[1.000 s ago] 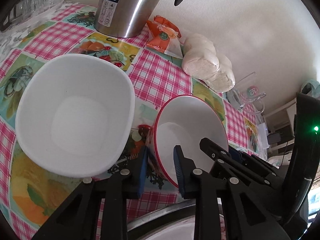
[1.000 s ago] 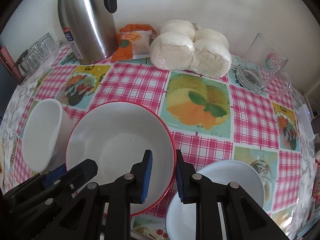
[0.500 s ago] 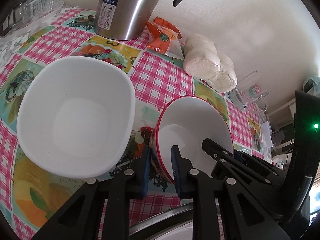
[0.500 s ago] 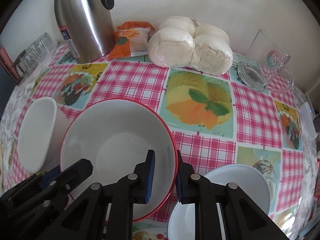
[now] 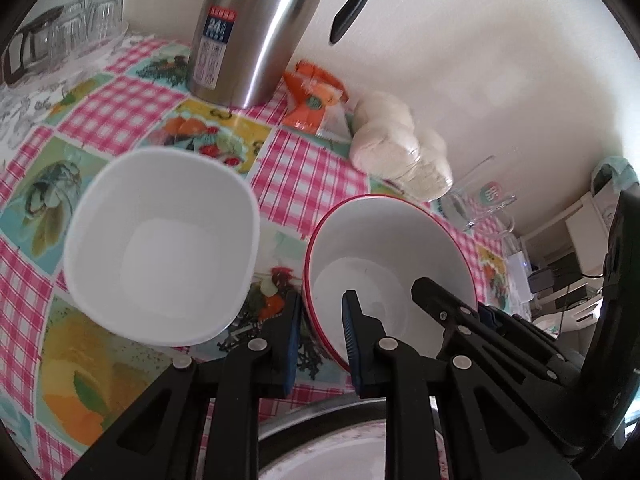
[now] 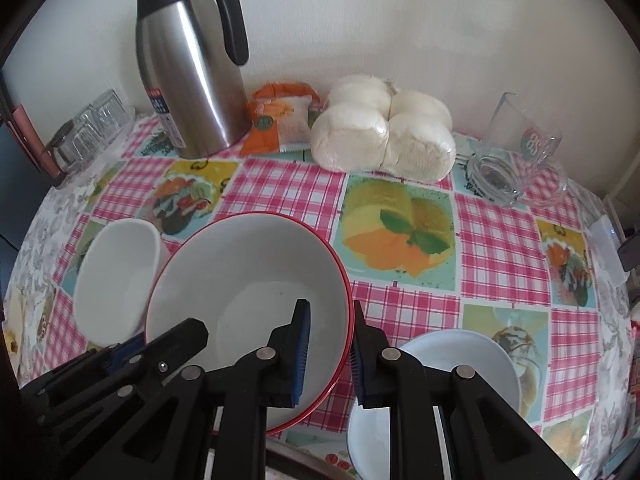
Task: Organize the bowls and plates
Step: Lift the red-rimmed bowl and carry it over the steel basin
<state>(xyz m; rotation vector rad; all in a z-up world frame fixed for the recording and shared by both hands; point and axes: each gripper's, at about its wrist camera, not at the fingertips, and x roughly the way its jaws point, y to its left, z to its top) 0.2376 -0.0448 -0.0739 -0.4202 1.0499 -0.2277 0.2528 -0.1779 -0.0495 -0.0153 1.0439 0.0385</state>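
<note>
A red-rimmed white bowl (image 5: 392, 256) (image 6: 248, 280) is held between both grippers and looks raised off the table. My left gripper (image 5: 320, 332) is shut on its left rim, one pad inside and one outside. My right gripper (image 6: 330, 344) is shut on its right rim in the same way. A square white bowl (image 5: 160, 240) (image 6: 116, 276) stands on the table left of it. A pale blue plate (image 6: 460, 364) lies at the right, under the right gripper's outer finger. A rim of another plate (image 5: 340, 452) shows at the bottom of the left wrist view.
A steel thermos jug (image 6: 188, 76) stands at the back left. An orange packet (image 6: 280, 116) and bagged buns (image 6: 384, 136) lie by the wall. A glass mug (image 6: 516, 152) lies at the back right. Glass cups (image 6: 92, 128) stand at the far left.
Both grippers closed on the red-rimmed bowl's rim. The bowl and both cameras have risen and pulled back from the table; the thermos top now shows.
</note>
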